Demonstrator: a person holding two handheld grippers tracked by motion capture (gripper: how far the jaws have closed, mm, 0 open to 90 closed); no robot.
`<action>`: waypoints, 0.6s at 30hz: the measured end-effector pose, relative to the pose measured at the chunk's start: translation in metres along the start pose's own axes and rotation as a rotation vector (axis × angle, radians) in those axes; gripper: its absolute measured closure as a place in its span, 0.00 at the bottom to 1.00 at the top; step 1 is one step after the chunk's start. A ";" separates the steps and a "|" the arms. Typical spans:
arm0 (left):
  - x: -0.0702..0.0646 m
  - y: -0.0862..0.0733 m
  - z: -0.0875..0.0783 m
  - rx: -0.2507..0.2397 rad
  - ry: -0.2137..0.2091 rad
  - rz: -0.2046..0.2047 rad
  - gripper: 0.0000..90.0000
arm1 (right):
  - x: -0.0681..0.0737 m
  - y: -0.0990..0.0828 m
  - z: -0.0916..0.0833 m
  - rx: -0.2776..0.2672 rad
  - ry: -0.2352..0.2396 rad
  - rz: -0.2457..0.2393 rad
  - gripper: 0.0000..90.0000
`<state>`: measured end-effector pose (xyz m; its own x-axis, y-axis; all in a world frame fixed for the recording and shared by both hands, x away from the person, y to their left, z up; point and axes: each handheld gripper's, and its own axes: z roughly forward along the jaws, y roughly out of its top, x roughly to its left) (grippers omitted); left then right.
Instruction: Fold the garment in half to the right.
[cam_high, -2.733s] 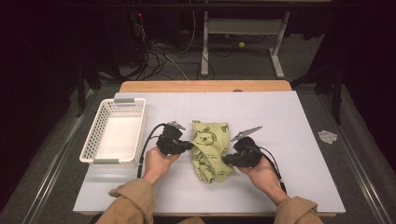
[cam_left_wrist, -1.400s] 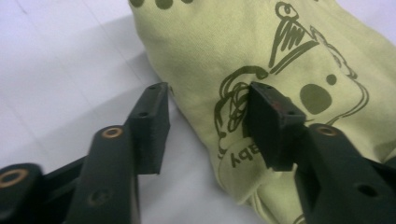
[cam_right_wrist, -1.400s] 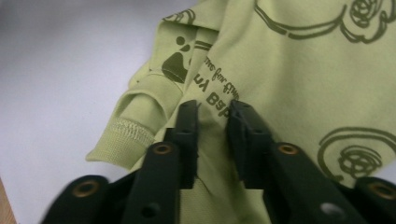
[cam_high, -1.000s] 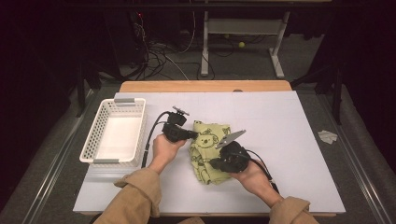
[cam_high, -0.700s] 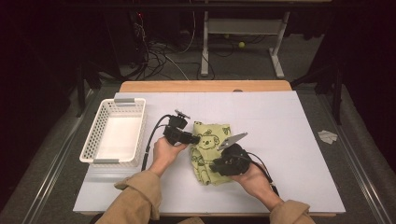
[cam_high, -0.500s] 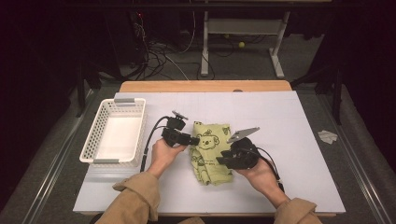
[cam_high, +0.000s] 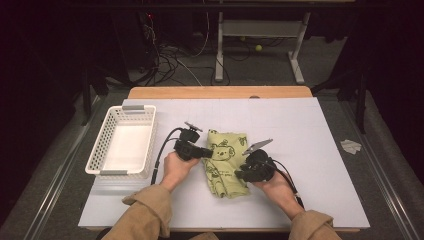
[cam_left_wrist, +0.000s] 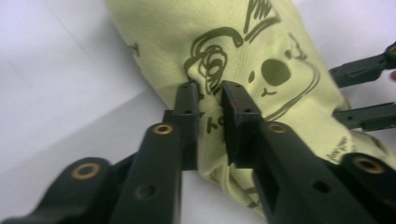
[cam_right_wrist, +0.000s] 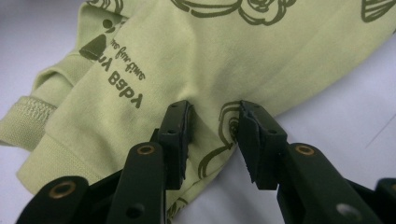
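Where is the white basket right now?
In the high view, the white basket sits at the table's left edge, left of the left gripper and apart from the green cloth.

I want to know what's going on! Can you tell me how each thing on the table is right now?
Cloth: folded, lying flat on the table.
Basket: upright, empty.
Left tool: just closing, a fold of cloth between its jaws.
Right tool: open, astride the cloth's edge.

Table brightly lit, surroundings dark — near claw parts blurred close-up.
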<state>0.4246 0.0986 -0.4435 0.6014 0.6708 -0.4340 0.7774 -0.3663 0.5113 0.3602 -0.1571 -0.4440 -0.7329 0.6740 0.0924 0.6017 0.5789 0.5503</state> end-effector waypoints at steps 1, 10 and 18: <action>0.002 0.000 -0.002 -0.015 0.005 -0.001 0.84 | 0.000 0.000 0.000 -0.004 0.001 0.004 0.71; 0.008 -0.001 -0.005 -0.037 0.017 -0.005 0.80 | 0.002 0.001 -0.001 -0.041 0.002 -0.005 0.68; 0.000 -0.003 -0.015 -0.063 0.097 0.017 0.49 | -0.004 -0.009 -0.019 -0.103 -0.027 -0.003 0.64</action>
<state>0.4189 0.1097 -0.4337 0.5913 0.7253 -0.3527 0.7525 -0.3388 0.5648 0.3515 -0.1736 -0.4336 -0.7251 0.6852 0.0690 0.5626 0.5315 0.6332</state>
